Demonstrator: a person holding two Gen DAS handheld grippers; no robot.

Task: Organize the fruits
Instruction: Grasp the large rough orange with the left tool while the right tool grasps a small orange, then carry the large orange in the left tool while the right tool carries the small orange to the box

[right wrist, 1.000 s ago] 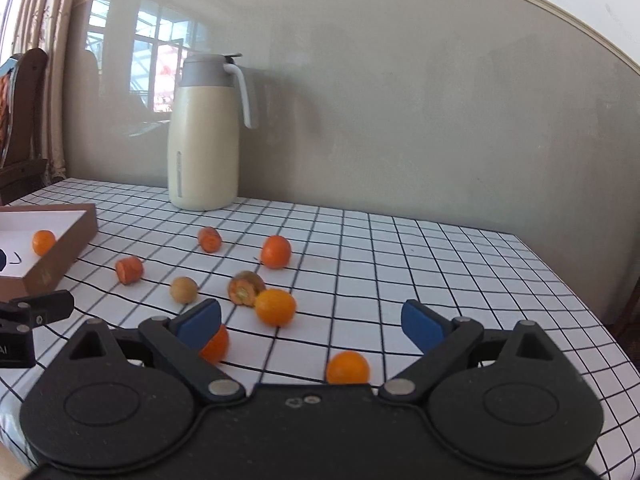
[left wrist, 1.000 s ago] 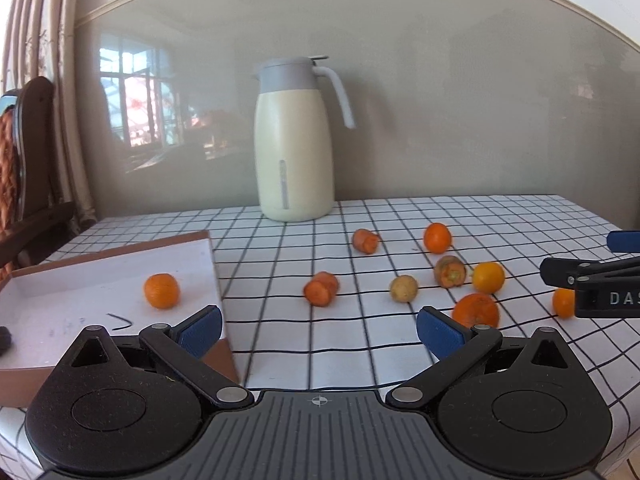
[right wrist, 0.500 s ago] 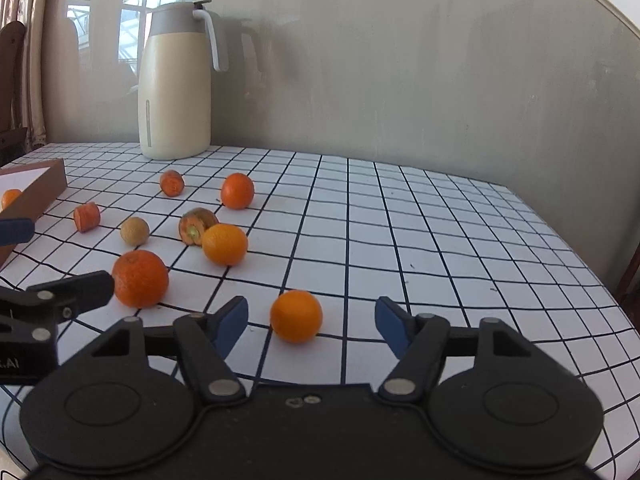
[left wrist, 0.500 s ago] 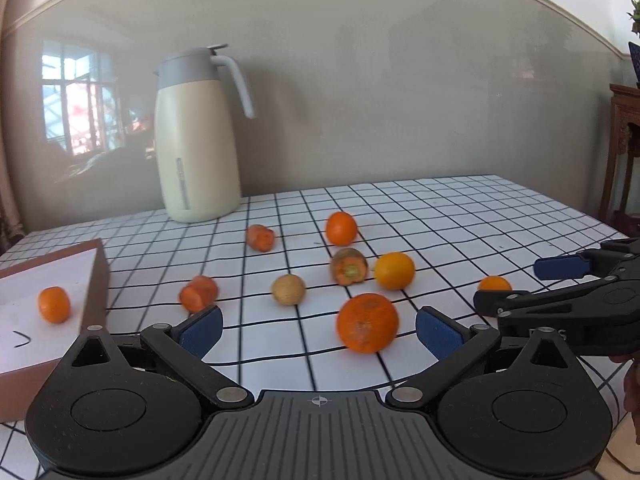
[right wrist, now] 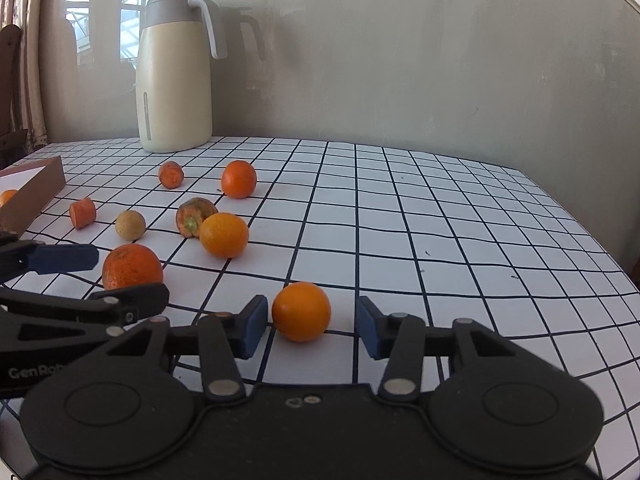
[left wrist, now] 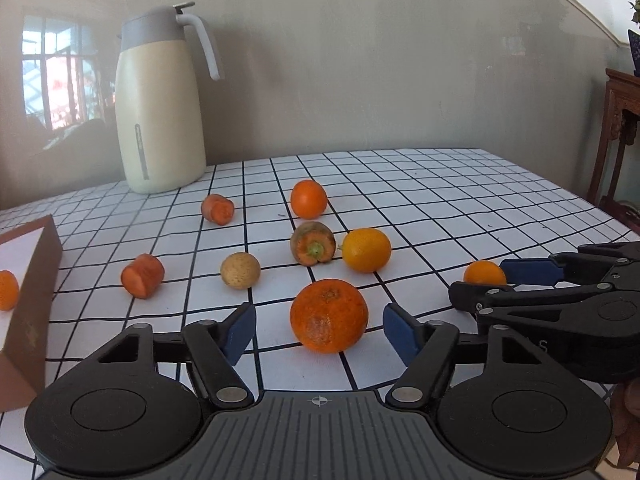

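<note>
Several oranges and carrot pieces lie scattered on the checked tablecloth (left wrist: 440,208). My left gripper (left wrist: 320,334) is open, its blue pads on either side of a large rough orange (left wrist: 329,315), not touching it. My right gripper (right wrist: 311,327) is open around a small orange (right wrist: 301,311), which also shows in the left wrist view (left wrist: 485,273); the left pad is close to it. A brown box (left wrist: 28,304) with a white inside stands at the left and holds one small orange (left wrist: 7,290).
A cream thermos jug (left wrist: 160,108) stands at the back by the wall. A yellow-orange fruit (left wrist: 366,249), a carrot top (left wrist: 313,243), a round tan fruit (left wrist: 240,270), two carrot chunks (left wrist: 142,276) and another orange (left wrist: 308,199) lie mid-table. A wooden cabinet (left wrist: 620,132) stands at right.
Both grippers have moved forward and lower towards the fruit. The left gripper swung right, away from the box, and now brackets the large orange. The right gripper's jaws narrowed around the small orange.
</note>
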